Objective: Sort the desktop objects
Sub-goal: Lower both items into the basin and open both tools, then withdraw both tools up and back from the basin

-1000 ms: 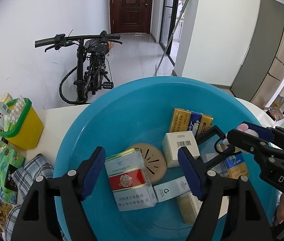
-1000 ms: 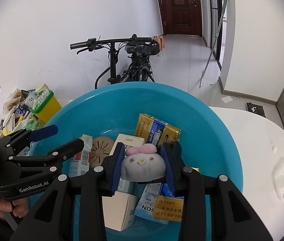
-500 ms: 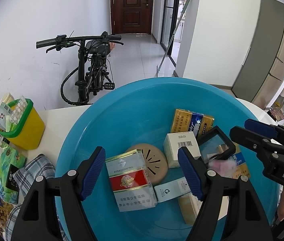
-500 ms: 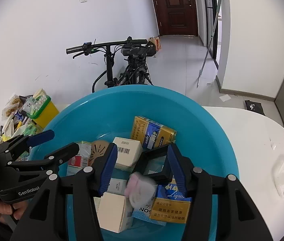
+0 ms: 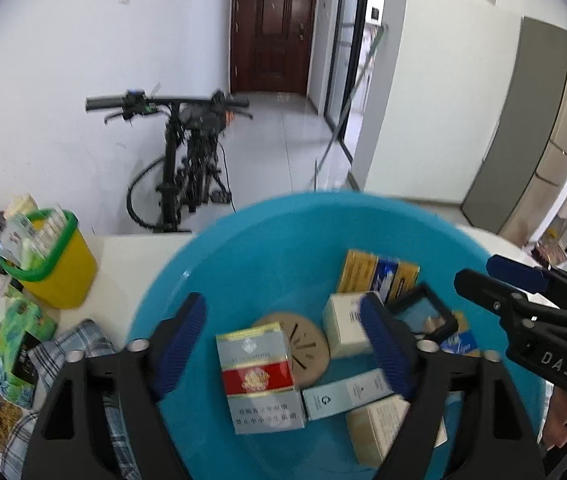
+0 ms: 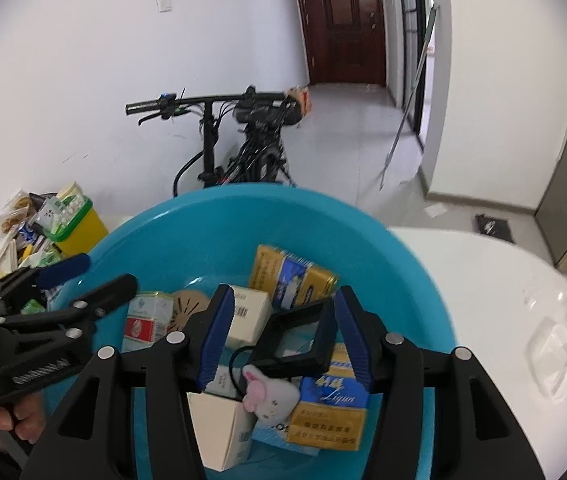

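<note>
Hovering over the blue basin [image 6: 211,216], the right gripper [image 6: 281,330] holds nothing, its jaws parted; just below them the small plush toy [image 6: 271,392] lies loose on the boxes inside the basin, touching a white carton [image 6: 219,432] and a blue-and-gold packet [image 6: 329,412], with a black square frame [image 6: 297,340] leaning behind it. The left gripper [image 5: 283,344] is opening its jaws wide above a red-and-silver packet [image 5: 259,376], pinching nothing. Farther left on the white table [image 5: 123,256] stands a yellow bin [image 5: 59,276]; beyond it a bicycle [image 5: 187,160] leans at the wall
</note>
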Demonstrator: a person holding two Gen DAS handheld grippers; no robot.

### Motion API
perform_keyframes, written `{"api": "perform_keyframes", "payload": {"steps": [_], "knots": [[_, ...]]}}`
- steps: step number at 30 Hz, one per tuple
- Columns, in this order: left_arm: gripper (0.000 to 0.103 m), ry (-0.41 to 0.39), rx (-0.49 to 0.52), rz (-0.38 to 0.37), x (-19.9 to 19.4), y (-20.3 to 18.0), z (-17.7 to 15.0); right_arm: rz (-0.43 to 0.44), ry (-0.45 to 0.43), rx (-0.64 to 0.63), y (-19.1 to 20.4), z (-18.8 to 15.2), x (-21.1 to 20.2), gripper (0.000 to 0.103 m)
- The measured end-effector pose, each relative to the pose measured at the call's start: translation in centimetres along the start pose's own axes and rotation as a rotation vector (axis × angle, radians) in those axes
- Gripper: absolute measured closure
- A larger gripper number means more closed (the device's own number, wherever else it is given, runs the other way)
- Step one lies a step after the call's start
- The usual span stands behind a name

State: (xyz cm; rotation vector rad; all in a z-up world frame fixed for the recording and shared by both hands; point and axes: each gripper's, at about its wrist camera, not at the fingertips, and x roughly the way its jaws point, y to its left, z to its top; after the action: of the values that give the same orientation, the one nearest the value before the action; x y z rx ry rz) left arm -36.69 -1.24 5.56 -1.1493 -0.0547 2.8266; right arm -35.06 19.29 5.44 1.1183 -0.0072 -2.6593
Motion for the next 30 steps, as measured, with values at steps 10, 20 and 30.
{"api": "perform_keyframes", "payload": {"steps": [10, 20, 30], "knots": [[0.004, -0.268, 0.055, 0.079, -5.4, -1.0, 0.5, -0.022, -0.214, -0.001, 0.6, 0.7, -4.0, 0.013], [0.0, -0.403, 0.007, 0.059, -8.4, 0.2, 1.0, -0.1, -0.443, -0.047, 1.7, 1.0, -8.1, 0.0], [0.0, -0.454, 0.037, 0.093, -9.8, -0.5, 0.8, -0.089, -0.462, -0.017, 1.2, 1.2, -8.3, 0.0]]}}
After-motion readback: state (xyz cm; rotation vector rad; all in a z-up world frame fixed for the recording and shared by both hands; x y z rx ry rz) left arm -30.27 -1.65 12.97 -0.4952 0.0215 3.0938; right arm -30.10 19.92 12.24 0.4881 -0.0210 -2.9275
